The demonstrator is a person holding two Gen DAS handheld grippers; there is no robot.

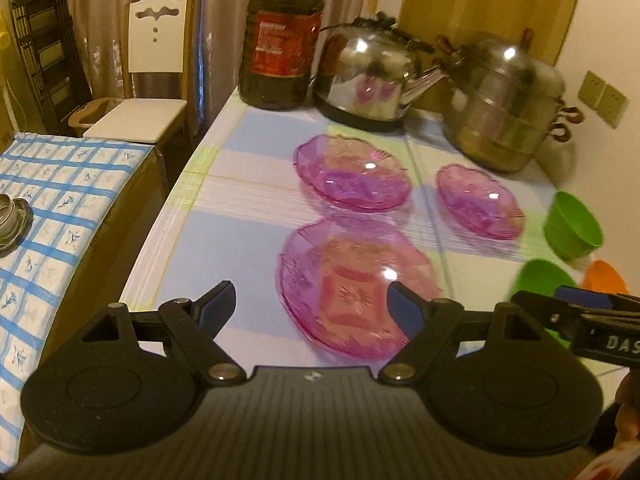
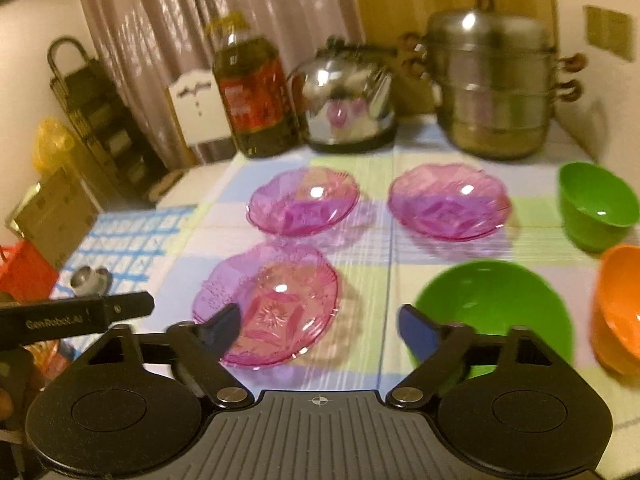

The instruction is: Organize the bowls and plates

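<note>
Three pink glass plates lie on the checked table: a near one point(image 1: 356, 284) point(image 2: 268, 300), a far left one point(image 1: 352, 172) point(image 2: 304, 200) and a far right one point(image 1: 480, 200) point(image 2: 448, 200). To the right stand a near green bowl point(image 2: 496, 308) point(image 1: 540, 276), a far green bowl point(image 2: 596, 204) point(image 1: 572, 224) and an orange bowl point(image 2: 620, 304) point(image 1: 604, 276). My left gripper point(image 1: 310, 304) is open and empty, just above the near plate's front left. My right gripper point(image 2: 320, 326) is open and empty, between the near plate and the near green bowl.
At the table's back stand a large oil bottle point(image 1: 280, 36) point(image 2: 252, 96), a steel kettle point(image 1: 368, 72) point(image 2: 344, 100) and a stacked steel steamer pot point(image 1: 508, 100) point(image 2: 492, 84). A blue-checked lower table point(image 1: 48, 216) and a white chair point(image 1: 152, 64) are to the left.
</note>
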